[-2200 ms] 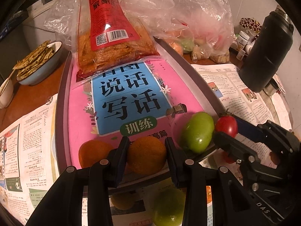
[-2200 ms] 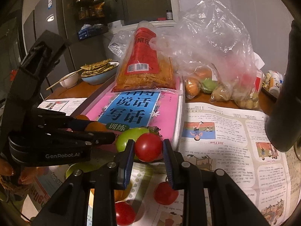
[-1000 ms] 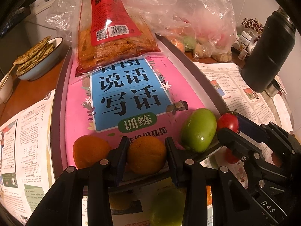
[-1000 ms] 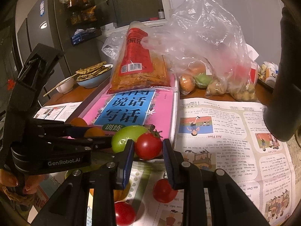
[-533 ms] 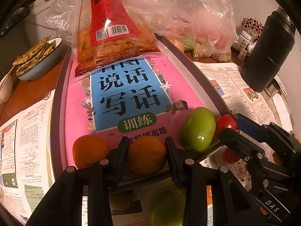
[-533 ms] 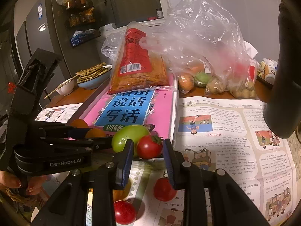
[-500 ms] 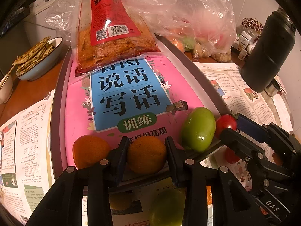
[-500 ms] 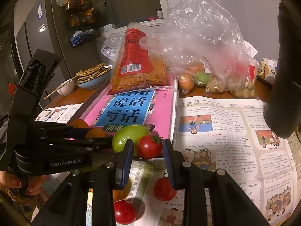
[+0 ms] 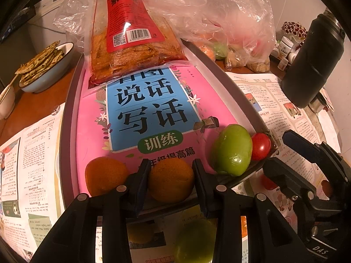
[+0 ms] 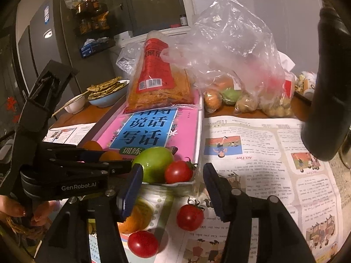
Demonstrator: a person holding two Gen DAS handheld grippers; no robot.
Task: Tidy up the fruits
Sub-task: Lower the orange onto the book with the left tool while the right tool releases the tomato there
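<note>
1. My left claw [image 9: 171, 182] is clamped on an orange [image 9: 170, 179], one finger pressed to each side of it, at the near edge of the tray [image 9: 68, 131].
2. A second orange [image 9: 105, 175] sits just to the left of the held one, on the pink book [image 9: 153, 114] that lines the tray.
3. To the right of my left claw lies a green fruit [image 9: 232, 150], and a small red tomato [image 9: 260, 146] touches its far side – both in the tray's near right corner.
4. My right claw [image 10: 172, 194] stands wide open, gripping nothing; that same red tomato [image 10: 178, 172] rests in the tray just ahead of the gap between its fingers, apart from both pads.
5. The green fruit [image 10: 154, 165] is beside the tomato, in front of the right claw's left finger.
6. Below the tray's edge, on the newspaper [image 10: 263, 153] covering the bench, two more tomatoes lie loose – one [image 10: 189, 217] between the right claw's fingers and nearer to me, another [image 10: 142, 244] lower and to the left.
7. An orange-coloured fruit [image 10: 131, 219] lies partly hidden behind the right claw's left finger.
8. At the tray's far end a red-labelled snack bag [image 9: 129, 41] leans on the book, with a clear plastic bag [image 10: 237, 65] of produce on the bench to its right.
</note>
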